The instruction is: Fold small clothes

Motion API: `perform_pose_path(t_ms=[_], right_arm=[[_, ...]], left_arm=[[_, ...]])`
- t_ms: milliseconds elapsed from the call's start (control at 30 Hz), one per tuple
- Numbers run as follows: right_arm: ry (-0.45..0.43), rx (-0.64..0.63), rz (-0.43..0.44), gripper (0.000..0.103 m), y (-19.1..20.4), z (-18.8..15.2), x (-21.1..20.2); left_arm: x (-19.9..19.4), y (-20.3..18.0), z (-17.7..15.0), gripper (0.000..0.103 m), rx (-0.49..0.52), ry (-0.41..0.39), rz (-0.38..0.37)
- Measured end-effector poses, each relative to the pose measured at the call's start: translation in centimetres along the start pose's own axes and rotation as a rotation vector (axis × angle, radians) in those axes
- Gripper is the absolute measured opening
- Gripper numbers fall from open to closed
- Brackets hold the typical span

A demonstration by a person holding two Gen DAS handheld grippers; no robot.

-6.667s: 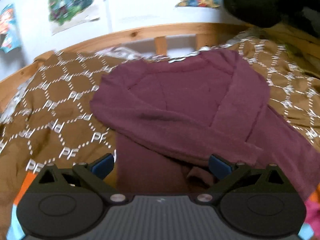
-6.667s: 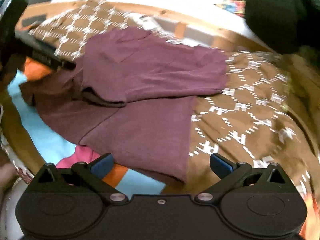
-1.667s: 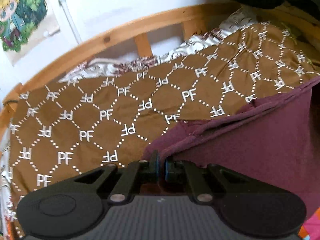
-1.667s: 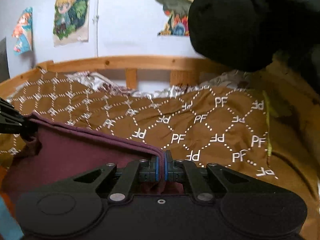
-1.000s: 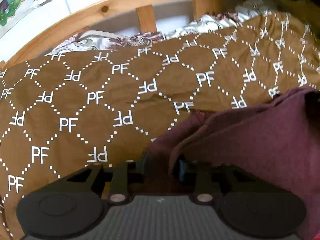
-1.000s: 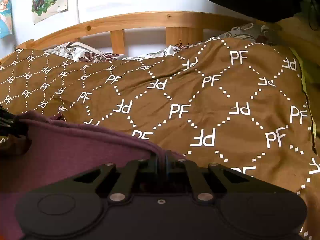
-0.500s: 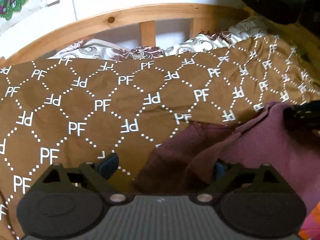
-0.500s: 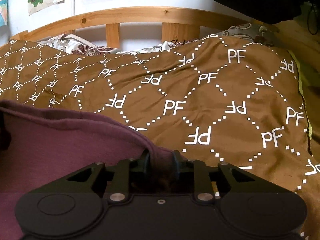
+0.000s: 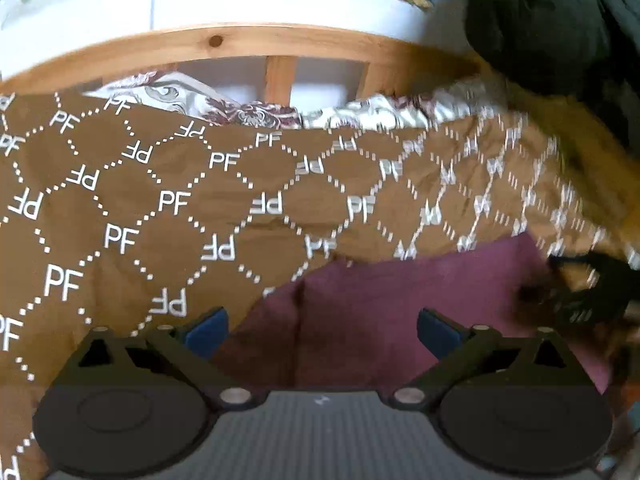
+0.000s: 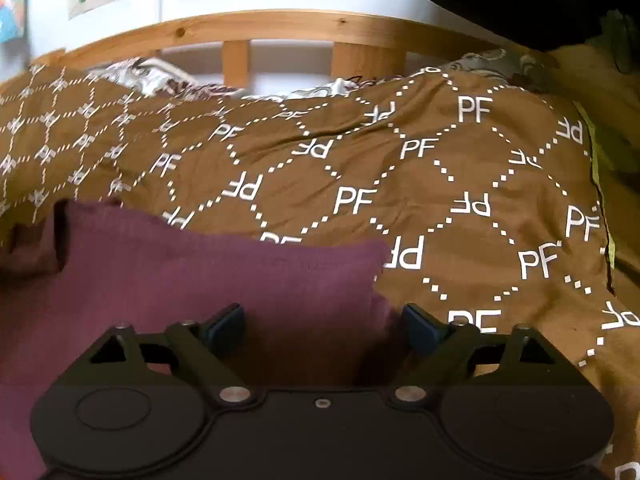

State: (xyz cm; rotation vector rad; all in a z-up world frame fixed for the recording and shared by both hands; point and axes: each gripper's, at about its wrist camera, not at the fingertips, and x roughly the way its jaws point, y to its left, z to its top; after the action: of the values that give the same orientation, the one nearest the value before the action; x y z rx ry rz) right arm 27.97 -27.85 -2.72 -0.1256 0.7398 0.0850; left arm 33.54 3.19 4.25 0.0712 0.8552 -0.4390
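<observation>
Between the blue pads of the left claw [image 9: 322, 330] lies a maroon sweater [image 9: 400, 300], spread flat on a brown bedspread [image 9: 160, 200] printed with white letters. Its jaws have just been opening and now stand wide apart, pressing on nothing. Ahead of it runs a wooden bed rail [image 9: 240, 46]; to its right the other claw shows as a dark blur. The right claw [image 10: 324, 330] has likewise just been opening and stands apart over the sweater's folded edge, not gripping it; bedspread lies ahead and to its right.
</observation>
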Motion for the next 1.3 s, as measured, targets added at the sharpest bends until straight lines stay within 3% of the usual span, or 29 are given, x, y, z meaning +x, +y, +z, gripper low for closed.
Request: perform_pose_path(t_ms=[100, 233, 400, 633, 900, 1000, 1167, 1300], right_arm=[[-0.008, -0.030, -0.046, 0.097, 0.2, -0.4, -0.1], [-0.021, -0.025, -0.104, 0.099, -0.1, -1.0, -0.6], [-0.050, 0.010, -0.128, 0.102, -0.7, -1.8, -2.2], [-0.088, 0.031, -0.145, 0.102, -0.5, -3.2, -5.1], [-0.118, 0.027, -0.169, 0.102, -0.3, -4.9, -8.0], [-0.117, 0.019, -0.171, 0.102, -0.1, -5.9, -8.9], [-0.084, 0.019, -0.188, 0.102, 0.0, -7.9, -9.4], [-0.058, 0.034, -0.227, 0.102, -0.5, -9.0, -9.7]], left_arm=[[0.8, -1.2, -2.2, 0.102, 0.075, 0.036, 0.056], [2.2, -1.5, -4.3, 0.102, 0.097, 0.057, 0.180], [2.9, 0.0, -4.9, 0.102, -0.010, 0.062, 0.247], [1.6, 3.4, -4.5, 0.102, -0.228, 0.016, 0.409], [-0.5, 3.2, -5.1, 0.102, -0.271, -0.027, 0.401], [0.0, 2.2, -5.5, 0.102, -0.245, -0.004, 0.398], [1.7, 1.5, -5.5, 0.102, -0.213, 0.084, 0.558], [1.3, 1.7, -5.8, 0.102, -0.270, 0.107, 0.588]])
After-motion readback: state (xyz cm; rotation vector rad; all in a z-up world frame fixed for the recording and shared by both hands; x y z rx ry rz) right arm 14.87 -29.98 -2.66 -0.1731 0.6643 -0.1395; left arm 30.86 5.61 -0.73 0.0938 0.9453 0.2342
